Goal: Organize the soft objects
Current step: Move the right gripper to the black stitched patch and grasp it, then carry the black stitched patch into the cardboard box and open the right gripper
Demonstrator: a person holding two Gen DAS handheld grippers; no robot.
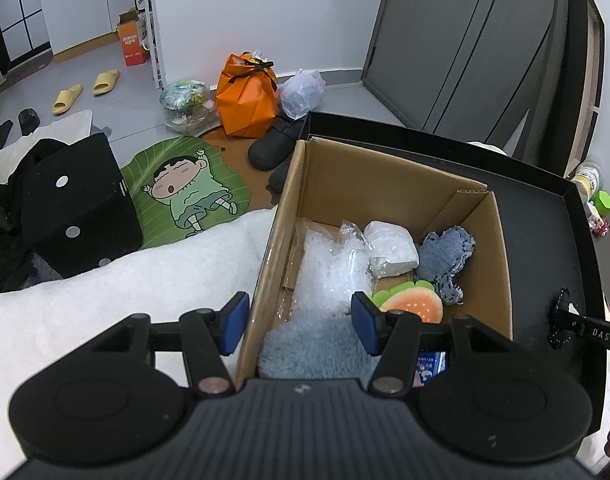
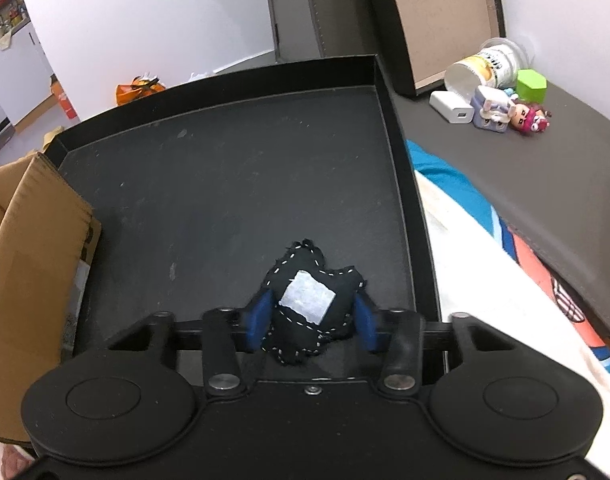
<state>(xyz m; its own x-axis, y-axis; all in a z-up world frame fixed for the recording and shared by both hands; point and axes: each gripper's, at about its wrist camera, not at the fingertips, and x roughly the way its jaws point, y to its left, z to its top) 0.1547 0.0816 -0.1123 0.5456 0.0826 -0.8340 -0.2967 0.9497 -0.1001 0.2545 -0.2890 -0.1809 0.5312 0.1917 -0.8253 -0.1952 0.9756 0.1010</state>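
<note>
Two tongs: right loaded, left empty

Right tongs (image 2: pixel 313 322) clamp a black stitched pouch (image 2: pixel 311 308) from both sides, over the black tray (image 2: pixel 225 184). Pouch long axis runs away from the camera, grey patch up. Left tongs (image 1: pixel 299 322) spread wide, empty, straddling the cardboard box (image 1: pixel 385 184) wall. Box holds blue knit piece (image 1: pixel 445 258), fruit plush (image 1: pixel 413 304).

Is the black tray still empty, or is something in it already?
Nearly empty. The black tray shows a bare floor; only the black stitched pouch is over it, between the right gripper jaws. Whether it touches the floor, cannot tell.
</note>
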